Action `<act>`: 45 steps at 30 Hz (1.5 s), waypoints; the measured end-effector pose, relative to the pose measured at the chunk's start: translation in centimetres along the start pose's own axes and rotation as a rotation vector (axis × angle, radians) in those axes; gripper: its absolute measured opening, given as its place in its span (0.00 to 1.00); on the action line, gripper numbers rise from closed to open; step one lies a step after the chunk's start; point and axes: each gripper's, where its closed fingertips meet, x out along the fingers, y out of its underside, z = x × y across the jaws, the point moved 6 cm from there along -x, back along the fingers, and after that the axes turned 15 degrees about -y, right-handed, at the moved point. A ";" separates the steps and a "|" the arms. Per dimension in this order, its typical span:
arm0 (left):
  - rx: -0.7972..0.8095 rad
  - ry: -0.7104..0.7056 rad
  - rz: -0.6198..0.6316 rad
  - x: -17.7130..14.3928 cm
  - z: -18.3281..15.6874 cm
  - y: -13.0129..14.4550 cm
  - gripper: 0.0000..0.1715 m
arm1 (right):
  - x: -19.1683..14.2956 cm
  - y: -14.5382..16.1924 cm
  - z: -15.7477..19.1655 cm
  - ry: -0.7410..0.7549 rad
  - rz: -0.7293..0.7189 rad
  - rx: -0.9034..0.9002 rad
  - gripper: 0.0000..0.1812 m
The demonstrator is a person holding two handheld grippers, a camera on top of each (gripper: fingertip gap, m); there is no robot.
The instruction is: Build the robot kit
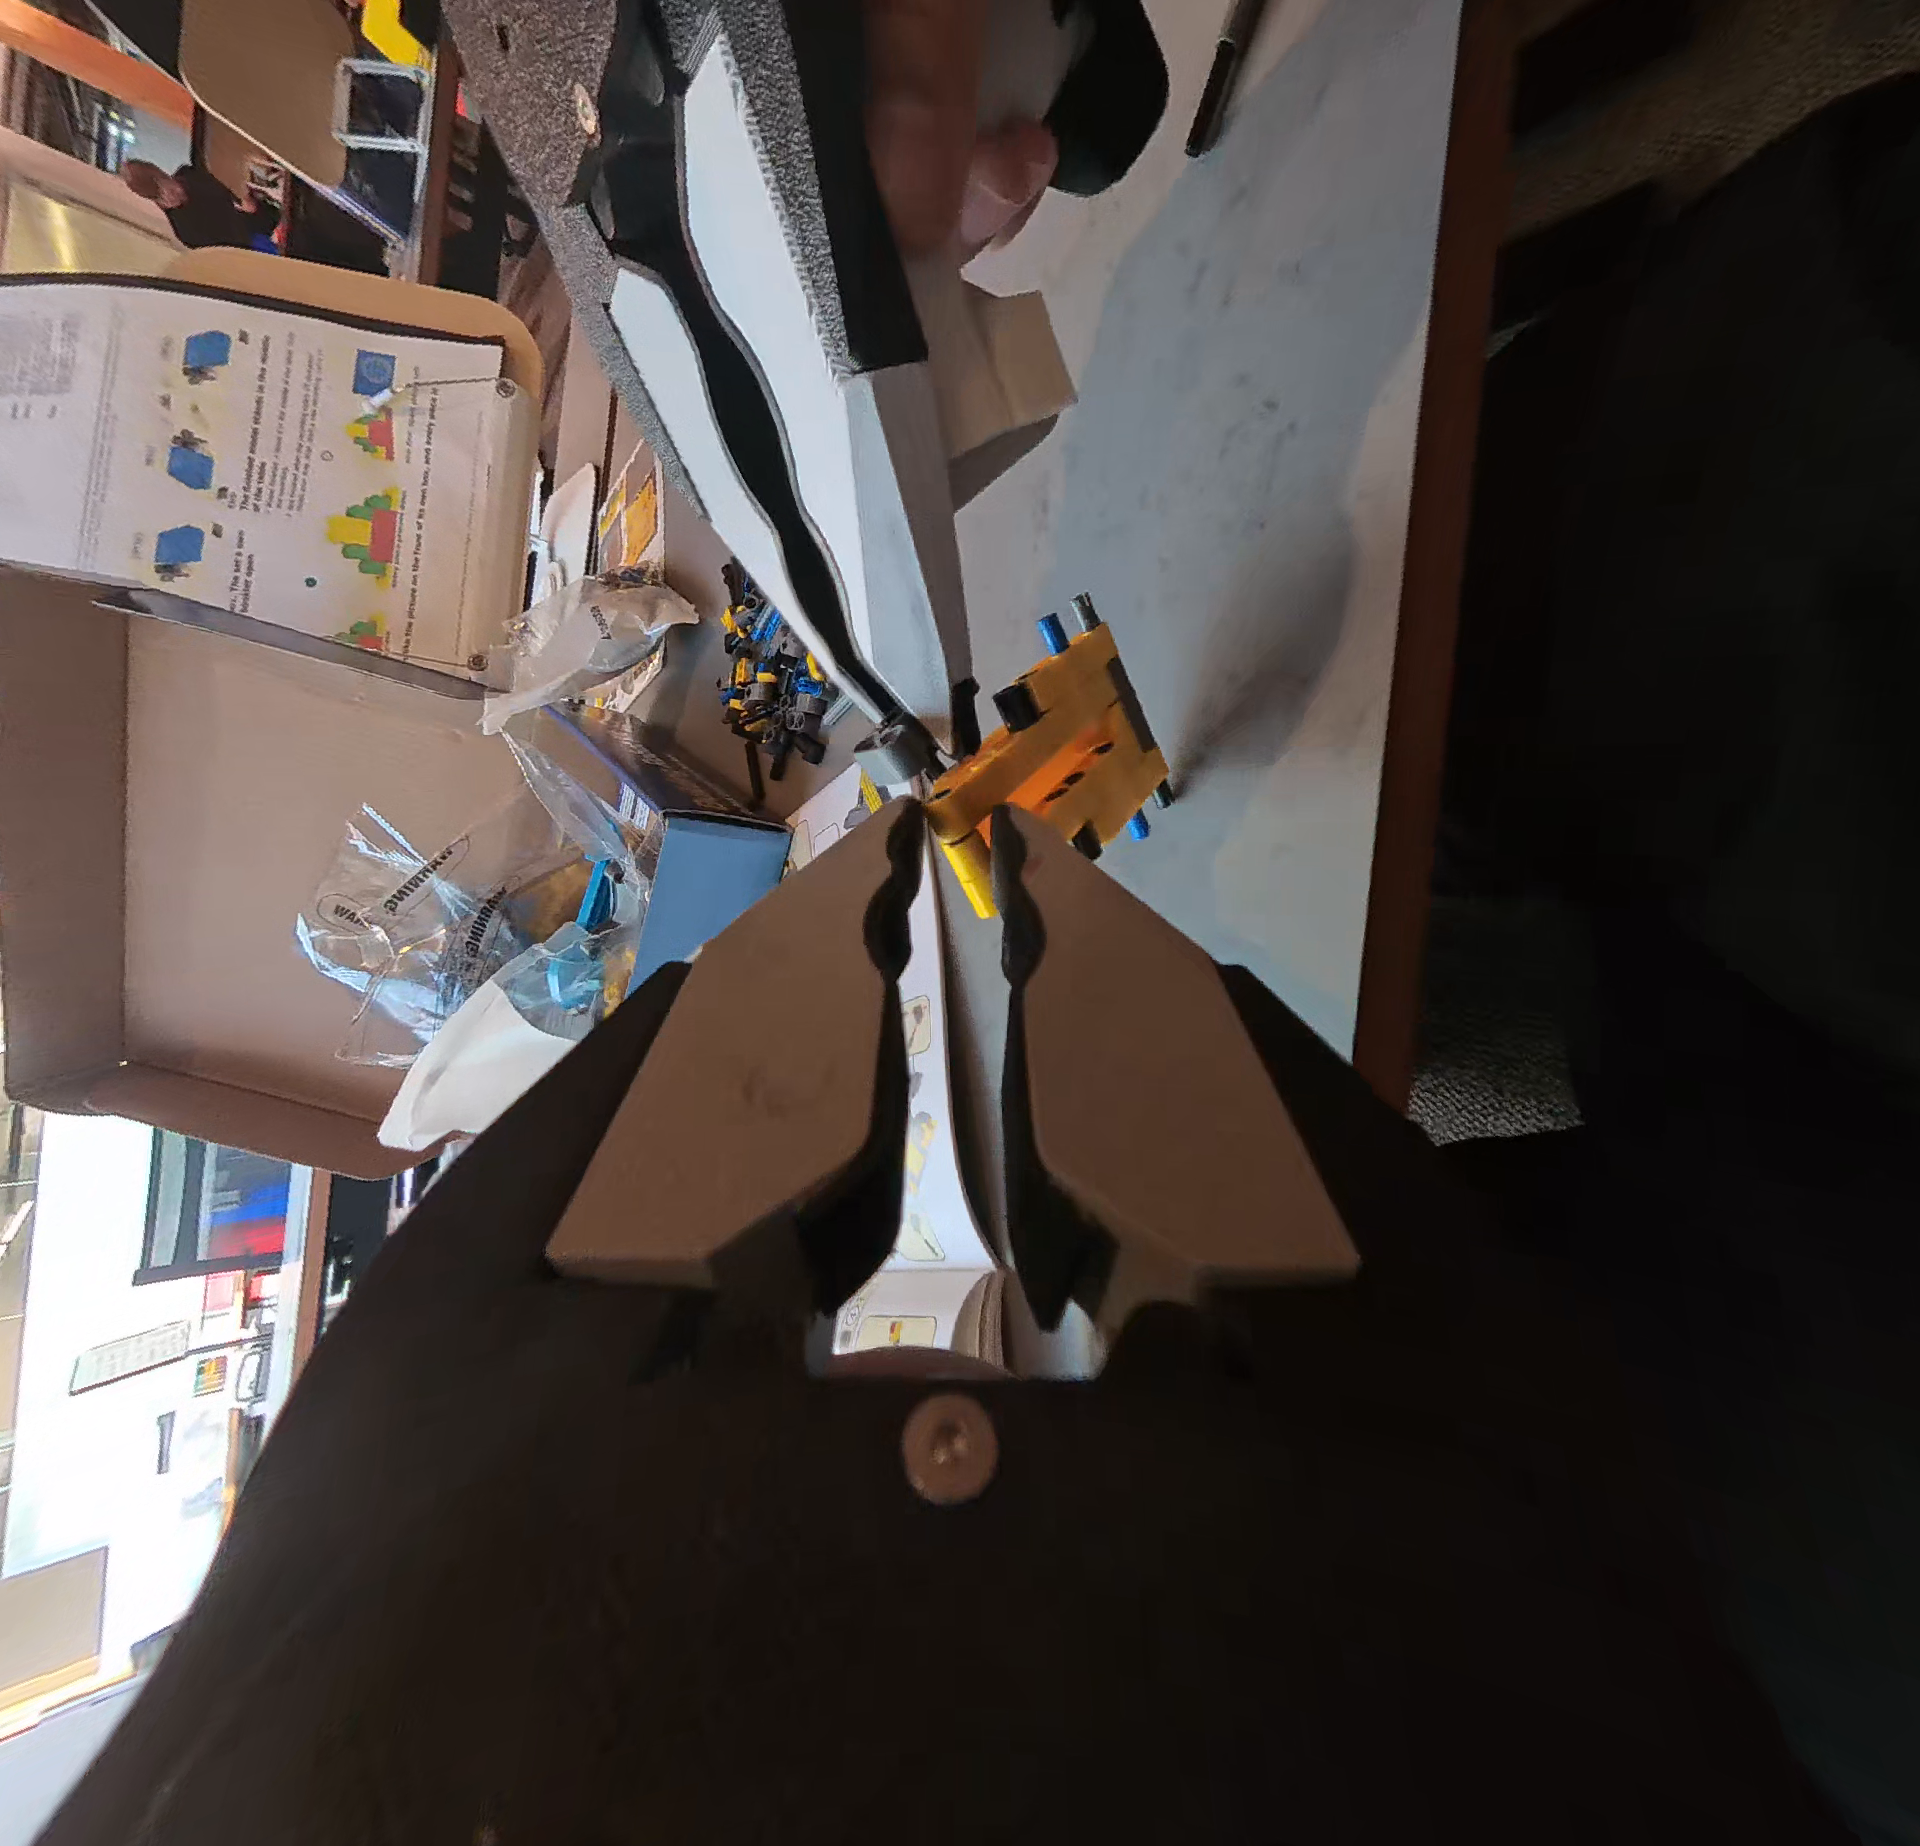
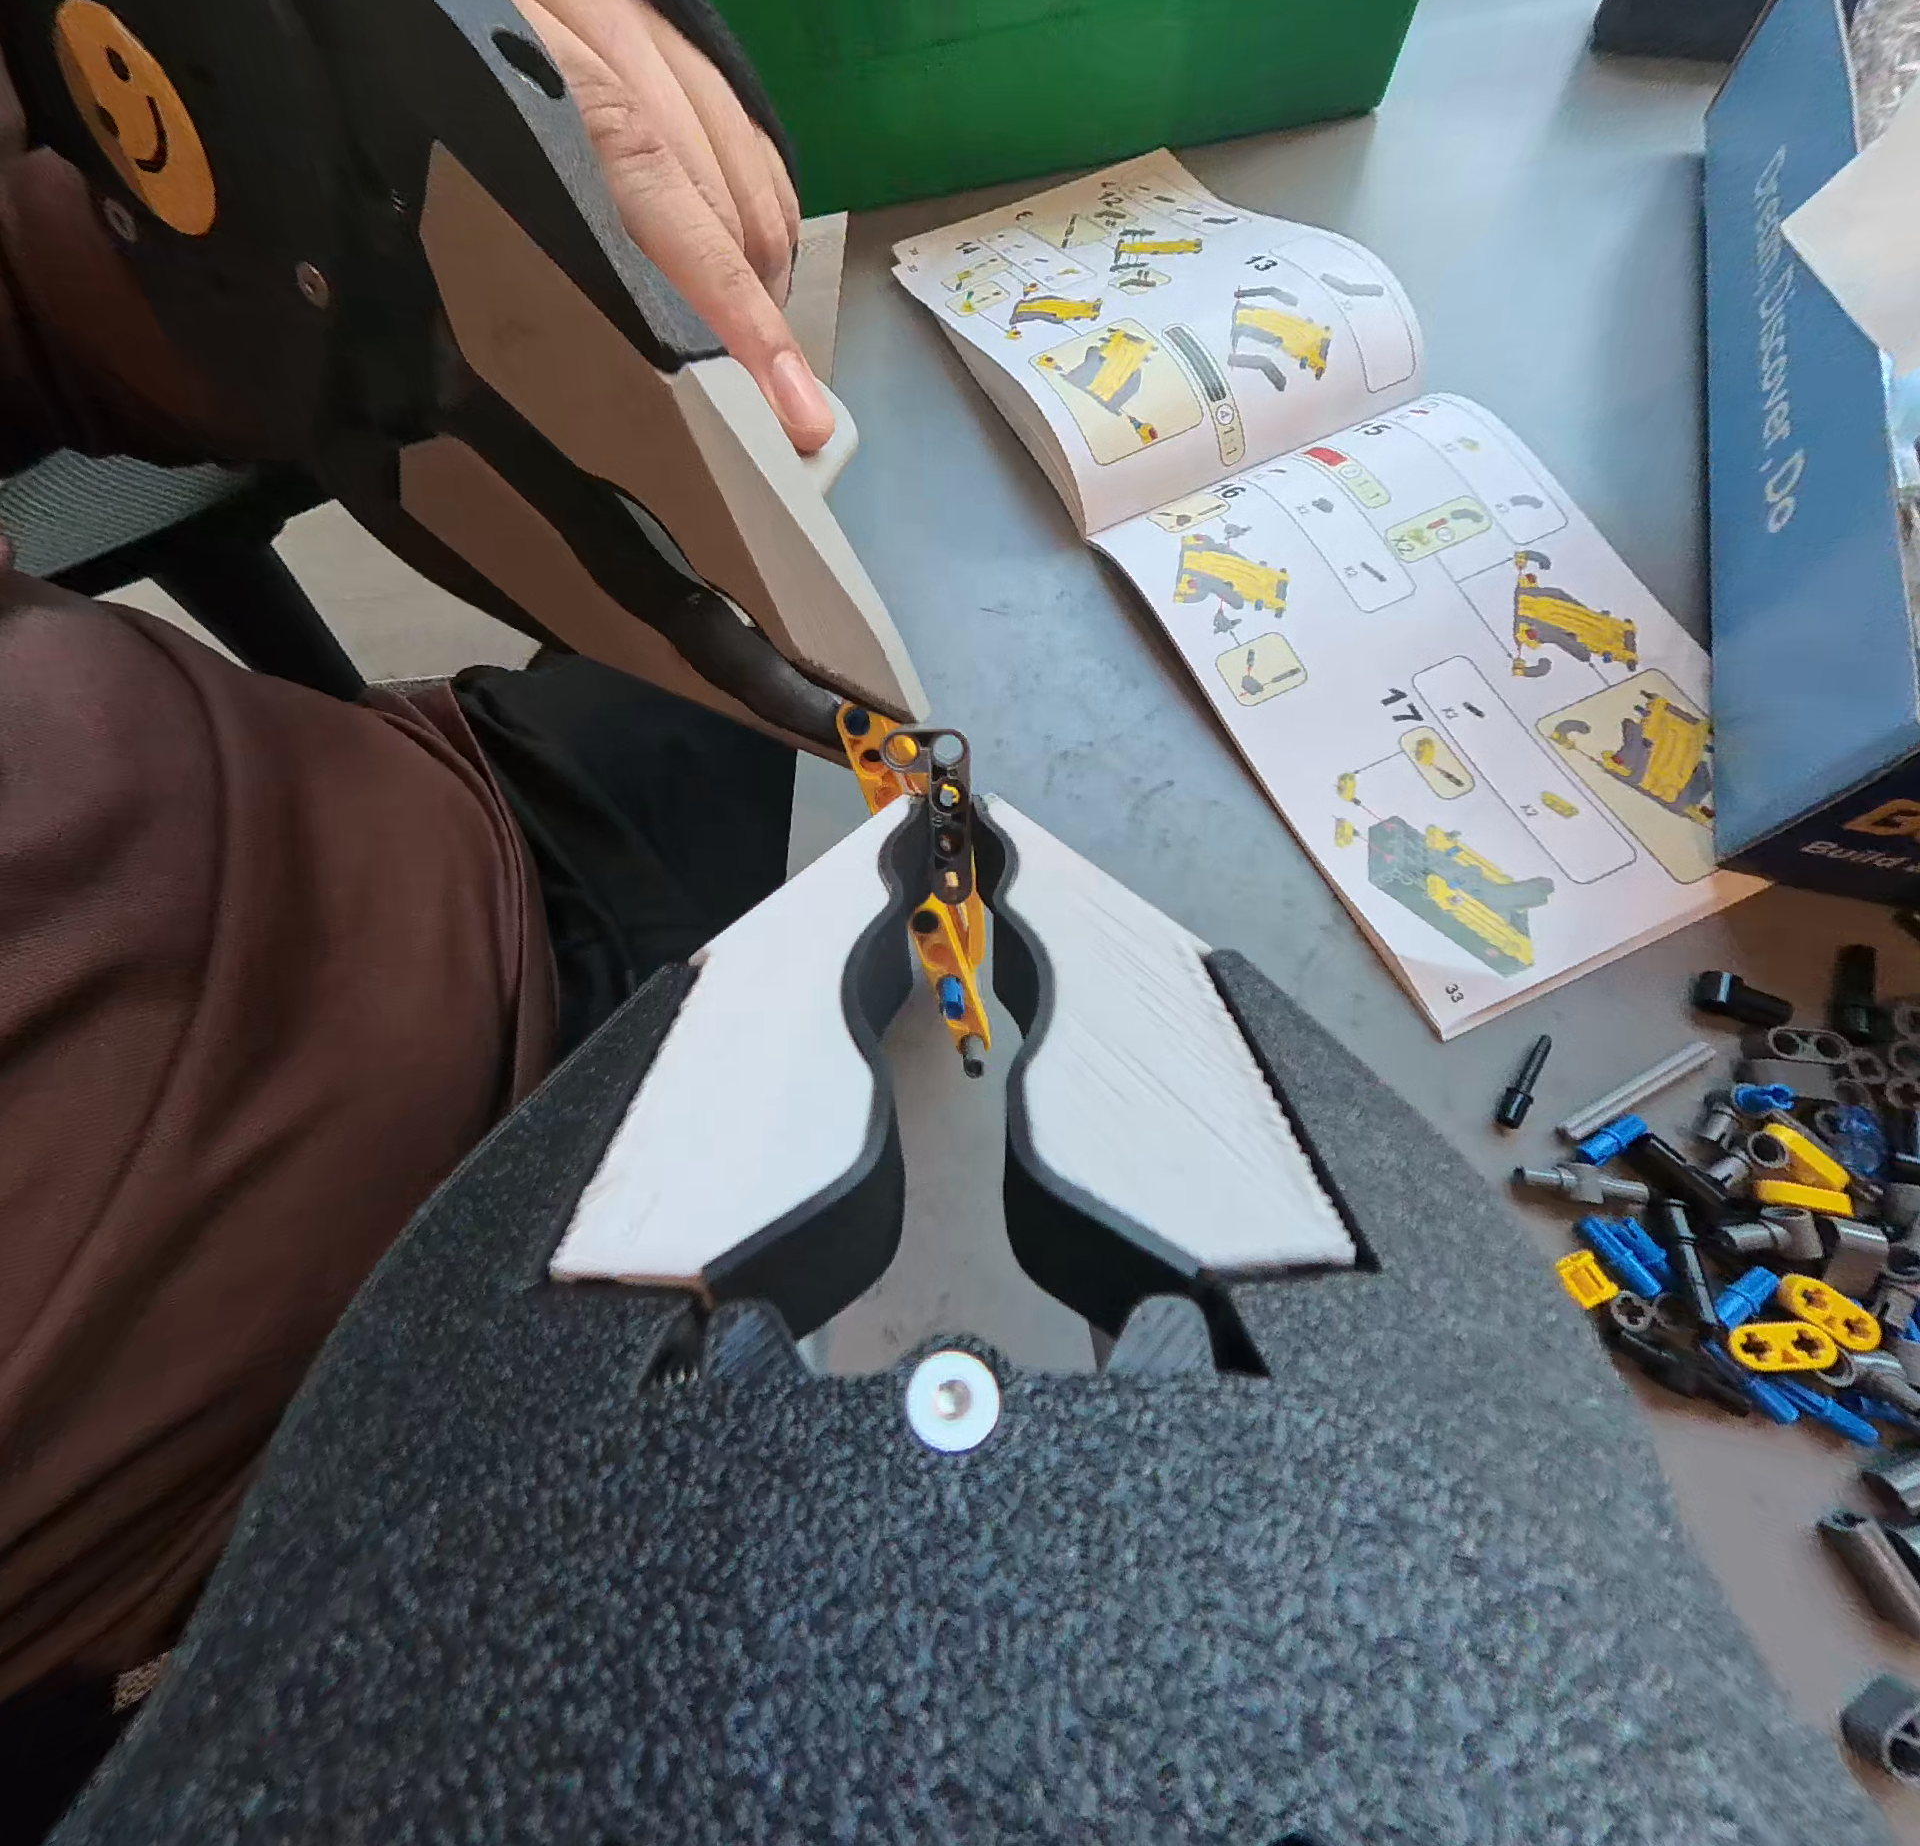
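Your left gripper (image 1: 961, 825) pinched the yellow brick assembly (image 1: 1049, 757) by one end, its 2 tan fingers (image 1: 774, 1048) closed onto the yellow beam, and held it off the grey table (image 1: 1226, 425). Blue and grey pins stuck out from the far side of the assembly.

Your right gripper (image 2: 951, 809) met the same assembly (image 2: 951, 939) from the opposite side. Its white fingers (image 2: 748, 1069) were drawn in on a dark grey beam (image 2: 940, 799) set against the yellow part, the tips nearly together around it. In the right wrist view the yellow piece ran down between the black inner pads, with a blue pin and a dark axle end showing at its lower tip. The left gripper's fingertips touched the assembly's upper end just beyond, and your hand (image 2: 675, 165) lay along that gripper's body.

On the table to the right lay an open instruction booklet (image 2: 1340, 570), near a blue box (image 2: 1808, 508) standing beside it. A loose pile of small parts (image 2: 1766, 1246), blue, yellow, black and grey, sat below the booklet. A green bin (image 2: 1039, 40) stood at the far edge. In the left wrist view an open cardboard box (image 1: 239, 861) held clear plastic bags (image 1: 447, 923), with a printed sheet (image 1: 270, 456) propped at its rim.
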 end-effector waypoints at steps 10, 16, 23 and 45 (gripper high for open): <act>-0.320 0.116 -0.022 0.5 0.2 0.8 0.06 | 0.0 0.5 -0.5 -0.023 -0.035 0.025 0.04; -0.517 0.228 -0.018 1.0 -0.2 1.4 0.05 | 0.0 0.8 -0.3 -0.023 -0.024 0.027 0.04; -0.659 0.307 -0.051 1.1 -0.2 1.5 0.06 | 0.1 0.9 -0.3 -0.027 -0.024 0.031 0.04; -0.722 0.387 -0.076 1.6 0.4 0.9 0.07 | -0.9 -0.2 1.0 -0.135 -0.109 0.091 0.04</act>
